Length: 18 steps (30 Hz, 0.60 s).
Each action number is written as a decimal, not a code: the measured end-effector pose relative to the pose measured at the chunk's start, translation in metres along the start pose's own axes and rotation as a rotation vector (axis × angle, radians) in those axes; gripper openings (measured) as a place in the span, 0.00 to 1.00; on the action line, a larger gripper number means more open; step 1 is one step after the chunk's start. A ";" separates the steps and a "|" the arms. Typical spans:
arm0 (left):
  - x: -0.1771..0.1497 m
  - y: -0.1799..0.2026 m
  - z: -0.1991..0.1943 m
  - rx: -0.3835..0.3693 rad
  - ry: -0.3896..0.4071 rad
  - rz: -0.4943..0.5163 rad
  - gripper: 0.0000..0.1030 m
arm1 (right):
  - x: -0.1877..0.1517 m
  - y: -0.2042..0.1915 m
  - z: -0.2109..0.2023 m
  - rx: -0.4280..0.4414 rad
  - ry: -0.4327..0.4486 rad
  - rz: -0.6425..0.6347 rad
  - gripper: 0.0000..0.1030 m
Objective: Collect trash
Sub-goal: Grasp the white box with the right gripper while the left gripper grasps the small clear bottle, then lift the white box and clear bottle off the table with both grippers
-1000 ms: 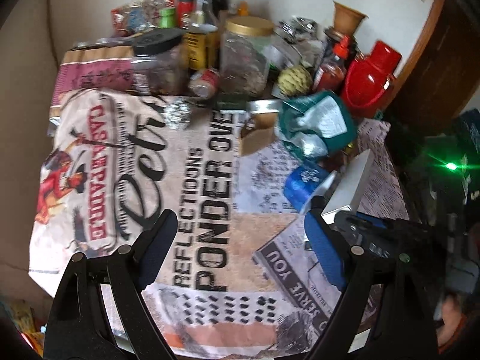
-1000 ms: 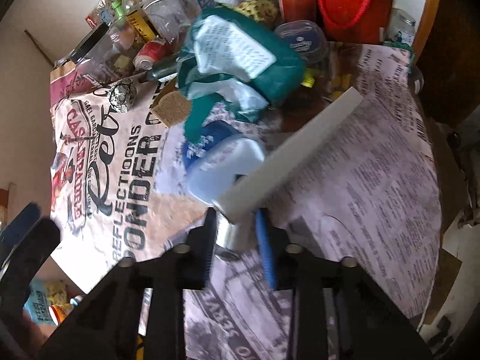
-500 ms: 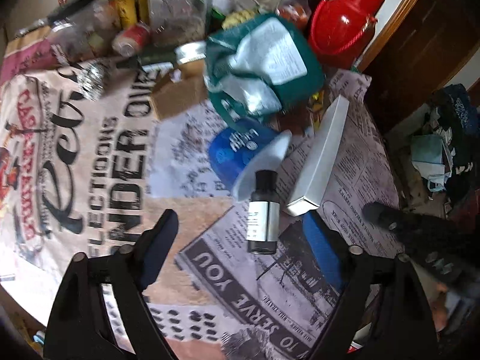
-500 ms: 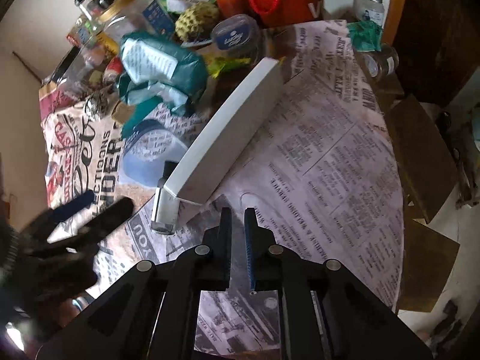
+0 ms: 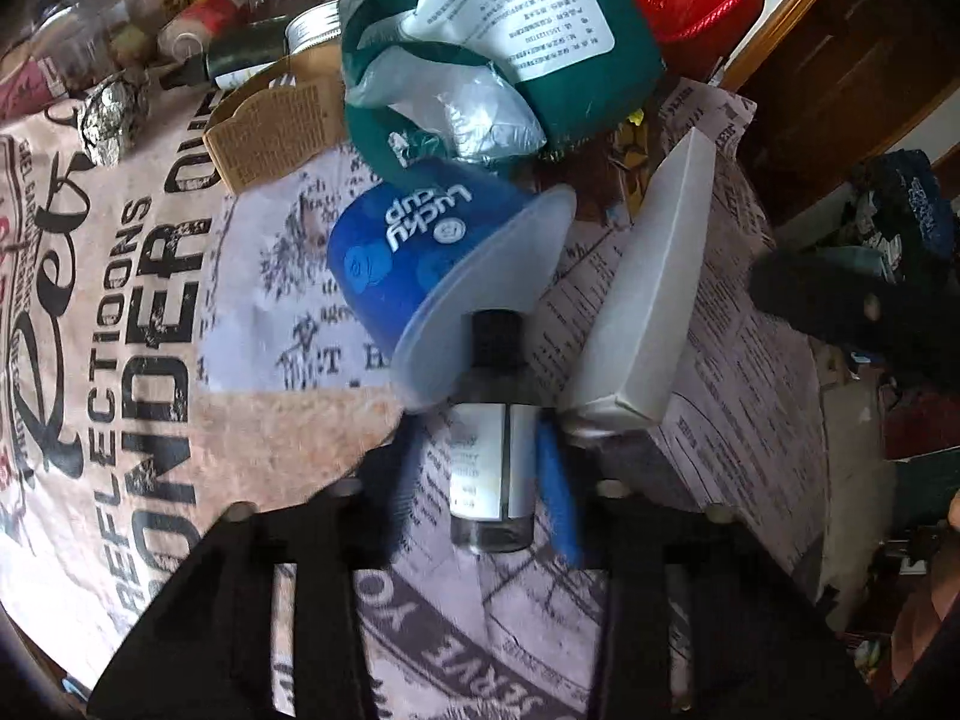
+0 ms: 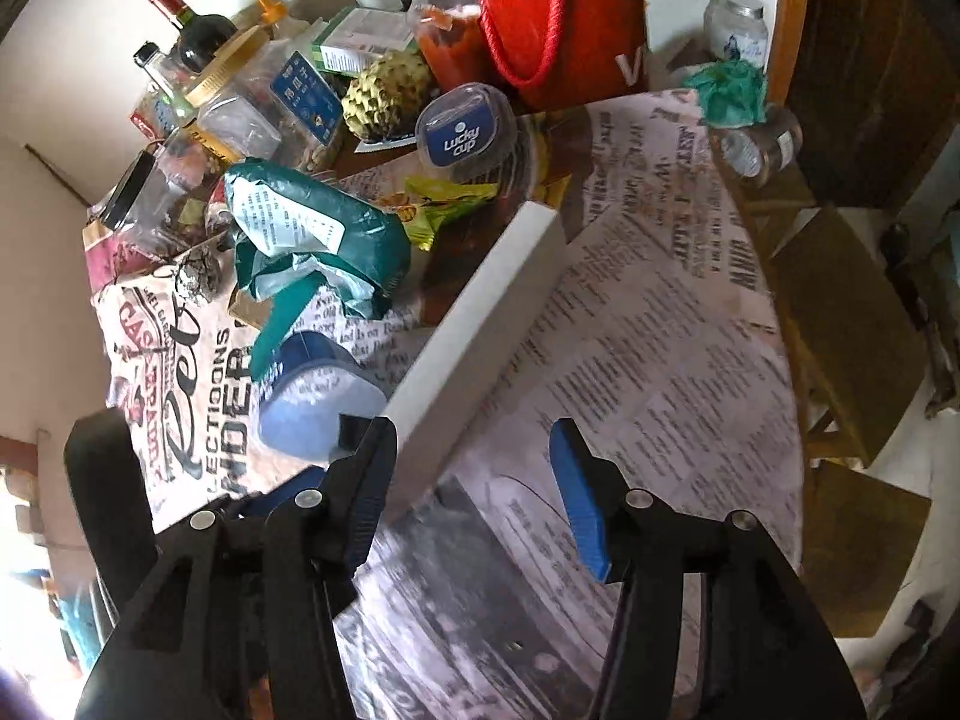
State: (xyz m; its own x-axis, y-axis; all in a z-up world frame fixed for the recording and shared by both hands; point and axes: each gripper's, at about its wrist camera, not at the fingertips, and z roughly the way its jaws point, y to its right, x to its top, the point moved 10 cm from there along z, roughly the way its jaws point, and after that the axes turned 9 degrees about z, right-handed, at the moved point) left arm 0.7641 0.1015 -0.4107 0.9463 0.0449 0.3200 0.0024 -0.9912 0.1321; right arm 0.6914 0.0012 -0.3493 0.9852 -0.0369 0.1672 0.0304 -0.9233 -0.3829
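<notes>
The left hand-held gripper points steeply down at the worktop, and its jaws are closing around a small dark bottle with a pale label and a black cap. The bottle lies flat on the newspaper-print cloth between the two blue pads; the right-hand pad sits just against its side, while motion blur hides whether the left-hand one has met it. Directly beyond the fingertips, the bottle's cap tucks under the rim of a tipped blue Lucky Cup tub. To the right of the fingertips, a long white carton lies slantwise, its near end just beside the bottle. Farther ahead sits a crumpled teal bag, with a foil ball well off to the left.

The right hand-held gripper has its jaws apart and opening, with nothing between them but printed cloth. Its left finger stands just in front of the near end of the white carton, which runs away up and to the right. The blue tub lies to the left of that finger, and the teal bag lies beyond it.
</notes>
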 end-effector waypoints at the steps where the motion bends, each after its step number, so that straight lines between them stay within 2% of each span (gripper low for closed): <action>1: 0.003 0.002 0.003 0.006 0.004 -0.002 0.27 | 0.002 -0.002 0.003 0.002 0.005 0.007 0.48; 5: 0.003 0.005 0.005 0.012 0.020 -0.003 0.27 | 0.013 -0.009 0.018 -0.010 0.004 0.028 0.48; 12: -0.023 -0.012 -0.012 0.015 0.013 -0.015 0.27 | 0.016 -0.006 0.041 -0.048 -0.024 0.052 0.47; 13: -0.026 -0.015 -0.014 0.019 0.014 -0.016 0.27 | 0.015 -0.004 0.043 -0.062 -0.025 0.048 0.45; 15: -0.031 -0.020 -0.021 0.033 0.023 -0.016 0.27 | 0.011 -0.002 0.043 -0.074 -0.017 0.035 0.27; 18: -0.035 -0.025 -0.032 0.033 0.040 -0.022 0.27 | 0.003 -0.004 0.045 -0.090 -0.030 -0.016 0.22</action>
State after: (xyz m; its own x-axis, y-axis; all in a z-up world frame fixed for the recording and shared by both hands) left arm 0.7204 0.1281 -0.3955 0.9322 0.0714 0.3547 0.0348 -0.9935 0.1085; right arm 0.7015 0.0218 -0.3878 0.9893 -0.0119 0.1452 0.0321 -0.9543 -0.2973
